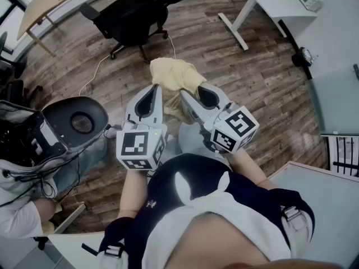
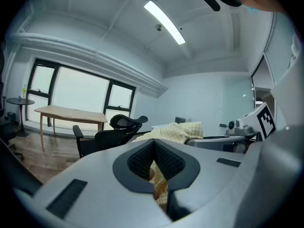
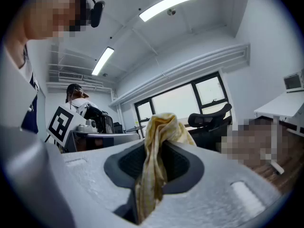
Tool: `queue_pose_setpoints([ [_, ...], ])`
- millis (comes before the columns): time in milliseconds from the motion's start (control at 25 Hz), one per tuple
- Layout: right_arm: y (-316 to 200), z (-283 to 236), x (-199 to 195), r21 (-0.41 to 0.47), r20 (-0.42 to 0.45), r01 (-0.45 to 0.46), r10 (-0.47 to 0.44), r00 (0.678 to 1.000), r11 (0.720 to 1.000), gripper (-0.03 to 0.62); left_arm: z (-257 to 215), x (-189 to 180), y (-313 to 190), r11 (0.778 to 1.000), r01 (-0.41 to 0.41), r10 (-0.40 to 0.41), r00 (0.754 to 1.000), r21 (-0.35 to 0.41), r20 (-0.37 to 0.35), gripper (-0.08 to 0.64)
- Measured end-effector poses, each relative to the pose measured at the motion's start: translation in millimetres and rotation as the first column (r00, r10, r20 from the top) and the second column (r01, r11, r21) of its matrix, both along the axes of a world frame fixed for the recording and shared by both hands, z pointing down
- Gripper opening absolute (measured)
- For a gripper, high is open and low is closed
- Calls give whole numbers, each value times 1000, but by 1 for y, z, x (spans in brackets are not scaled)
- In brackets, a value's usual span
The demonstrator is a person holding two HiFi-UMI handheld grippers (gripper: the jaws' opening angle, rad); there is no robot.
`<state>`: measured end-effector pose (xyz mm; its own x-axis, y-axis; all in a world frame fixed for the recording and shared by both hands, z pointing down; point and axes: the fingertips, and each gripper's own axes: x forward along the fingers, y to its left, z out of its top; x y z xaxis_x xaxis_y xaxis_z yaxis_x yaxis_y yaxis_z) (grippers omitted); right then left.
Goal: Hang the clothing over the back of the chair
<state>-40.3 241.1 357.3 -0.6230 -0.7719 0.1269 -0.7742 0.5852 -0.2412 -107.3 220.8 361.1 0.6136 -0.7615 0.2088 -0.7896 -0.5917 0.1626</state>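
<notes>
So far I only have the yellow checked garment [image 1: 171, 75] up off the wood floor [image 1: 258, 77], pinched by left gripper [image 1: 153, 89] and right gripper [image 1: 197, 91]. Black office chair [image 1: 134, 18] stands well apart; draping over its back remains.

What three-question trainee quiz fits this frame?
1. True or false: the yellow garment already hangs over the back of the black office chair.
2. Multiple choice: the left hand-held gripper and the right hand-held gripper are shut on: A nothing; B a cable; C the garment.
3. Fill in: the chair stands on a ___ plank floor.

Key: 1 false, it is held bunched between the two grippers, apart from the chair. 2 C. 3 wood.
</notes>
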Motion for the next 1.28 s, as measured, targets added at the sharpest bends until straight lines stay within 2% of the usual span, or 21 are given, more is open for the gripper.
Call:
queue_pose_setpoints([
  [320, -11, 3, 4, -8, 5, 4, -4, 1000, 1000, 87, -2, 3, -12, 1000, 14, -14, 1000, 7, 8, 5],
  [880, -62, -3, 5, -16, 3, 70, -70, 998, 997, 87, -1, 8, -61, 999, 48, -48, 999, -8, -2, 5],
  [1280, -97, -2, 14, -20, -1, 85, -85, 996, 996, 87, 1, 17, -93, 998, 59, -59, 998, -15, -4, 5],
])
